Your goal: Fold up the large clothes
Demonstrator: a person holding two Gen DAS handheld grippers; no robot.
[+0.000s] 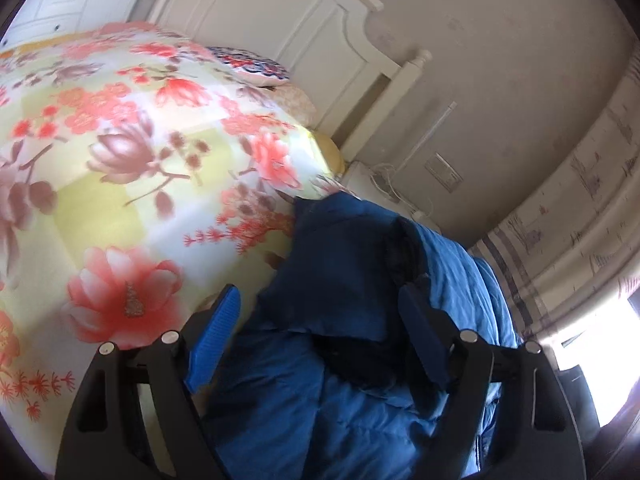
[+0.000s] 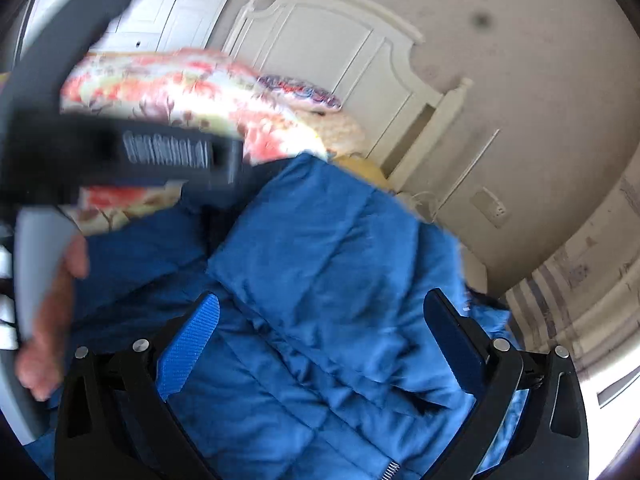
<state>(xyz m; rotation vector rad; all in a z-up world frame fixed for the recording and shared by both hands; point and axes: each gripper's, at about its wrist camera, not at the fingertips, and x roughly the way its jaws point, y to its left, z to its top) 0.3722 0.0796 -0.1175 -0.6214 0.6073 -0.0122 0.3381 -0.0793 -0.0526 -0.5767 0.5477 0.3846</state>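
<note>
1. Blue quilted jacket [image 2: 320, 280] lies bunched at the near edge of the bed [image 1: 120, 160]. Its dark lining and a darker blue flap are turned up on top, so we judge the fold unfinished.
2. Our left gripper [image 1: 320, 340] hangs over the heaped cloth with its fingers [image 1: 218, 332] spread wide. Fabric sits between them, but nothing is pinched; we read this as lining up for a grasp on the darker flap.
3. Our right gripper [image 2: 332, 344] is likewise wide apart above the lighter quilted panel, gripping nothing. A zipper end shows near the bottom of that view.
4. In the right wrist view, the left hand [image 2: 52, 312] and its tool body are seen blurred, just left of the jacket.
5. Beyond, a floral quilt [image 1: 140, 140] covers the bed, with a patterned pillow [image 1: 256, 66] by the white headboard [image 1: 280, 20]; the soft surface gives room to spread the garment flat.
</note>
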